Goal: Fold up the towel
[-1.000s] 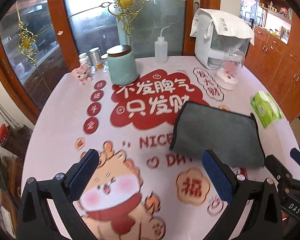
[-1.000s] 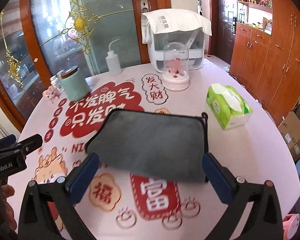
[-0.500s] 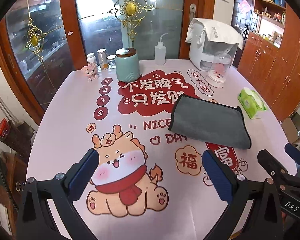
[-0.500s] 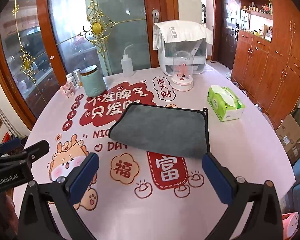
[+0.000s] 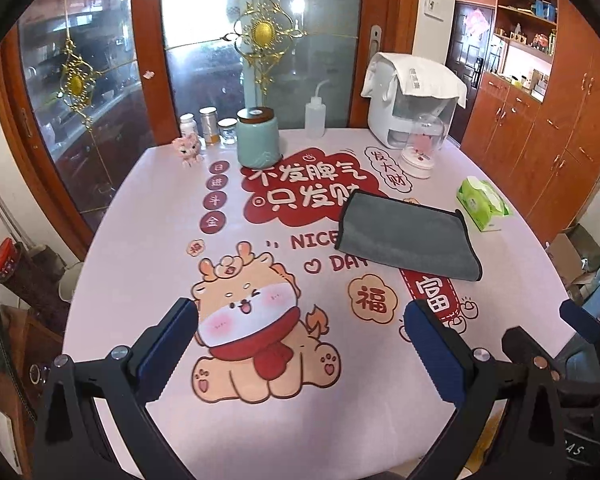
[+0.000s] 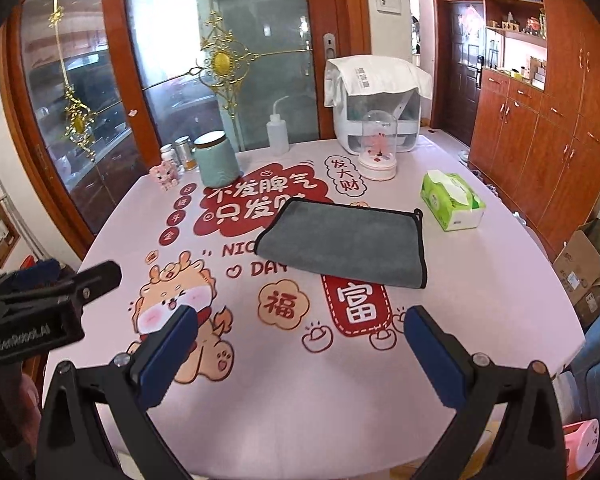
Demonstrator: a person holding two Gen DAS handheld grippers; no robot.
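Towel (image 6: 342, 242) lies folded flat on surface (image 6: 480, 280) at 12 o'clock, fold apparently complete; left gripper (image 5: 300, 344) and right gripper (image 6: 300, 344) jaws wide open, empty, well apart from it.

1. The gray towel (image 5: 408, 236) covers part of the tablecloth's red lettering and the end of "NICE" (image 5: 314, 240).
2. The draped white cloth (image 6: 376, 78) hides the top of the white appliance (image 6: 380, 128).
3. The cardboard box (image 6: 588, 260) is cut off by the right wrist view's dark rim.
4. Labels on the small jars (image 5: 208, 124) are too small to read.
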